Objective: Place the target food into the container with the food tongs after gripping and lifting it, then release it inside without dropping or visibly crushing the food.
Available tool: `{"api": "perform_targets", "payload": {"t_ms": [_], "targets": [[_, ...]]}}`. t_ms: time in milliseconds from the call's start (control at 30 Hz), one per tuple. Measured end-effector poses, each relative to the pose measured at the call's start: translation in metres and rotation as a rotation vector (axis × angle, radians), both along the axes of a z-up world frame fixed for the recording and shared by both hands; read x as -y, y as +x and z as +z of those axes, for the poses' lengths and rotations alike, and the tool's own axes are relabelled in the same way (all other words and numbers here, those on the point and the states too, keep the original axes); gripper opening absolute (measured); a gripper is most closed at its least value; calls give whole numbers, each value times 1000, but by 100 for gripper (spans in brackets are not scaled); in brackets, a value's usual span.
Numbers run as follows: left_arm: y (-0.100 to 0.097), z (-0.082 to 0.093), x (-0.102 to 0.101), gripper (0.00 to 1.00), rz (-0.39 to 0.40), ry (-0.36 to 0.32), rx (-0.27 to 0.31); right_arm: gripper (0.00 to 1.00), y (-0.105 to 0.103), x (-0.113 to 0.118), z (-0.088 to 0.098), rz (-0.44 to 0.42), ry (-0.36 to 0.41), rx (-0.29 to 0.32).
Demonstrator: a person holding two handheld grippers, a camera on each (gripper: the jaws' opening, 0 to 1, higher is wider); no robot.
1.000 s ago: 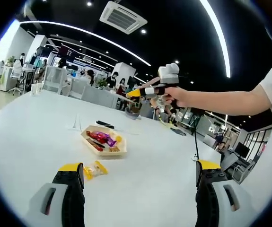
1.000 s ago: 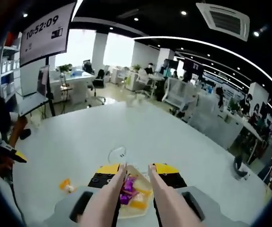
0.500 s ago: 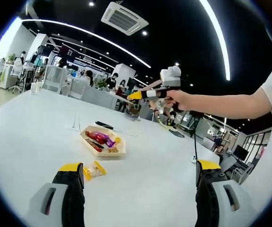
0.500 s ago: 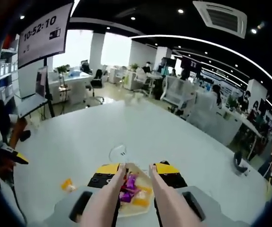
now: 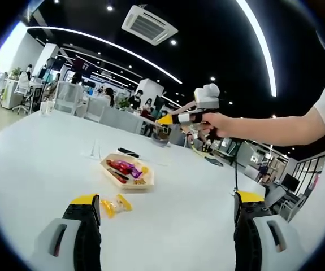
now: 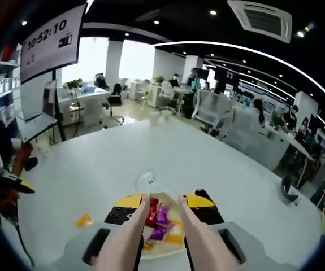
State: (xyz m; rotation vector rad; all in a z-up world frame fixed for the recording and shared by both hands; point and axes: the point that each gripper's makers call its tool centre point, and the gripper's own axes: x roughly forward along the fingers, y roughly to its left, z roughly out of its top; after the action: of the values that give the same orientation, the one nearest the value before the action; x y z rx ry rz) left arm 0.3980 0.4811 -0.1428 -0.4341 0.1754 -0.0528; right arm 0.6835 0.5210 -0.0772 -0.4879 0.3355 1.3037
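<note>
Candy lies on the tabletop outside the tray; tongs (right gripper's fingers clamped on them) hover above, left fingers apart.

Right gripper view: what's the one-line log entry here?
tongs above tray | wrapped candies in tray | one yellow candy on table | left gripper open

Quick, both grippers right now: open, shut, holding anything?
Left gripper: open, empty.
Right gripper: shut on the food tongs, tips apart above the tray.
</note>
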Motion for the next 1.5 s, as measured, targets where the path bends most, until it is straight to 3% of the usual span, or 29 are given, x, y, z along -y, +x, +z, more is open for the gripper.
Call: {"api": "perform_targets", "payload": {"t_ms": [500,700,900,1033,1367,1500], "targets": [[4,-11,-11,99,47,8,-25,26,-14,1,-16,40,-49,9],[6,-16,-16,99,50,-8,-62,26,-20,-1,-19,49,-49,-1],[4,-13,-18,99,50,-20,-64,27,-24,-4,-26,42,-33,-47],[5,-7,-11,99,40,-18,-52,27,-32,-6,-41,45,-45,-70],[8,-10,-8,99,36,-15,-54,27,-49,-12,-43,106,-61,-86],[7,-10,-9,99,51,-52,-33,27,-56,-10,-45,124,-69,-90]]}}
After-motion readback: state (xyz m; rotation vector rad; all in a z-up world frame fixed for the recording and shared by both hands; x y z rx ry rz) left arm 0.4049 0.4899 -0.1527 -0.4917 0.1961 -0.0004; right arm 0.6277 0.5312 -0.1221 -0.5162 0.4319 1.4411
